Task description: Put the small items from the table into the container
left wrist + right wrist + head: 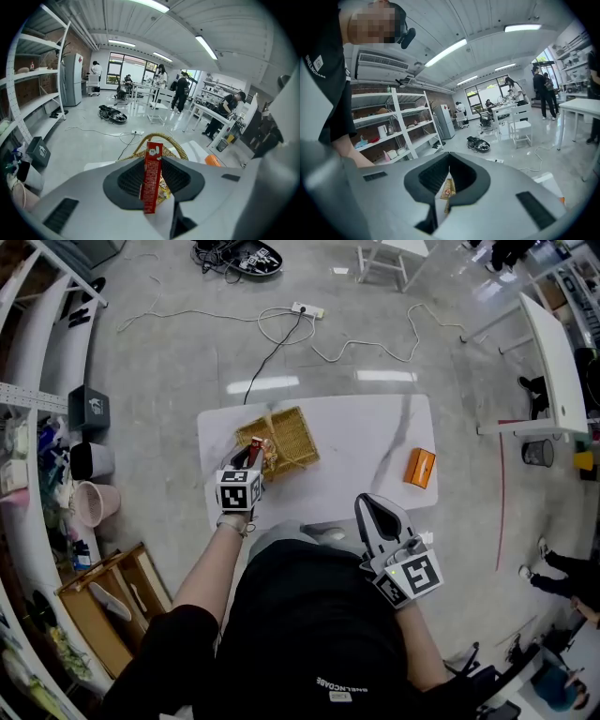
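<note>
On the white table (366,442) sits a wicker basket (289,432) with a hoop handle (161,137). My left gripper (251,461) hangs at the basket's near corner, shut on a slim red box (151,176) that stands upright between the pads. A yellow packet lies in the basket just beyond the box. My right gripper (373,510) is at the table's front edge, pointing away from the basket. It is shut on a small yellow packet (448,188) pinched between its pads. An orange box (420,468) lies near the table's right edge.
A small white object (330,534) lies at the table's front edge. Shelves line the left side, with a pink bucket (94,502) and a wooden crate (112,601) on the floor. Cables (281,329) trail behind the table. Another white table (553,362) stands at the right.
</note>
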The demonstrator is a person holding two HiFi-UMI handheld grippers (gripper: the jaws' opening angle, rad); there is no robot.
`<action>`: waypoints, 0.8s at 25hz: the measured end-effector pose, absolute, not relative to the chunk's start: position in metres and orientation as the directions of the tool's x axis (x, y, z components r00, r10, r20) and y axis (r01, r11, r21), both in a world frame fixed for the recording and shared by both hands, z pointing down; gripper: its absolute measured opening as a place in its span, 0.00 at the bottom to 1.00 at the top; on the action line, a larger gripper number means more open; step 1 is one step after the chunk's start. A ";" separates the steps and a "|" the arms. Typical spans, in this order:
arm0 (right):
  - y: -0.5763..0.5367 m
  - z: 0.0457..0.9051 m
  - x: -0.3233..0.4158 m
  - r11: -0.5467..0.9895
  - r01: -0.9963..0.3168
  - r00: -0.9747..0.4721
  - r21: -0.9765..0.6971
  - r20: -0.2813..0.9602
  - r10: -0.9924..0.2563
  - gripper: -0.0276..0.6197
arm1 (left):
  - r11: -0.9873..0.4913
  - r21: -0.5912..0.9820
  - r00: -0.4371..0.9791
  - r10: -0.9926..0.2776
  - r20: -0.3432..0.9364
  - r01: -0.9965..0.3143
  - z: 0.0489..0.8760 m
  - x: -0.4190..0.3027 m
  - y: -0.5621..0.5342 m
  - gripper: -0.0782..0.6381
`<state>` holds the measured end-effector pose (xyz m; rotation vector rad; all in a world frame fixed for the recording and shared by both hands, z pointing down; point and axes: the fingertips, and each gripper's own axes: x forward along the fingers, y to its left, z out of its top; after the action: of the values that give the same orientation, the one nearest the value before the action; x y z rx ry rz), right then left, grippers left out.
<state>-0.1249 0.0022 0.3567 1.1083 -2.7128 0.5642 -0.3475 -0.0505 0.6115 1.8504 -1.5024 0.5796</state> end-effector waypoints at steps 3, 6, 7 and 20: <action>0.001 0.359 -0.125 0.638 -0.717 -0.697 -0.280 0.299 -0.652 0.06 | -0.116 0.239 0.255 -0.662 0.705 -0.964 0.620 -0.348 -0.055 0.27; 0.000 0.361 -0.129 0.635 -0.725 -0.689 -0.267 0.309 -0.656 0.06 | -0.121 0.245 0.263 -0.652 0.711 -0.962 0.629 -0.351 -0.059 0.27; 0.000 0.362 -0.130 0.635 -0.727 -0.686 -0.262 0.312 -0.657 0.06 | -0.121 0.248 0.265 -0.648 0.714 -0.961 0.632 -0.352 -0.060 0.27; -0.005 0.369 -0.123 0.585 -0.766 -0.642 -0.266 0.341 -0.686 0.06 | -0.140 0.247 0.280 -0.610 0.741 -0.959 0.657 -0.350 -0.069 0.27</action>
<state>-0.1233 -0.0049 0.3687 1.2126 -2.6122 0.5824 -0.3503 -0.0690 0.6571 1.8442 -1.4151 0.6261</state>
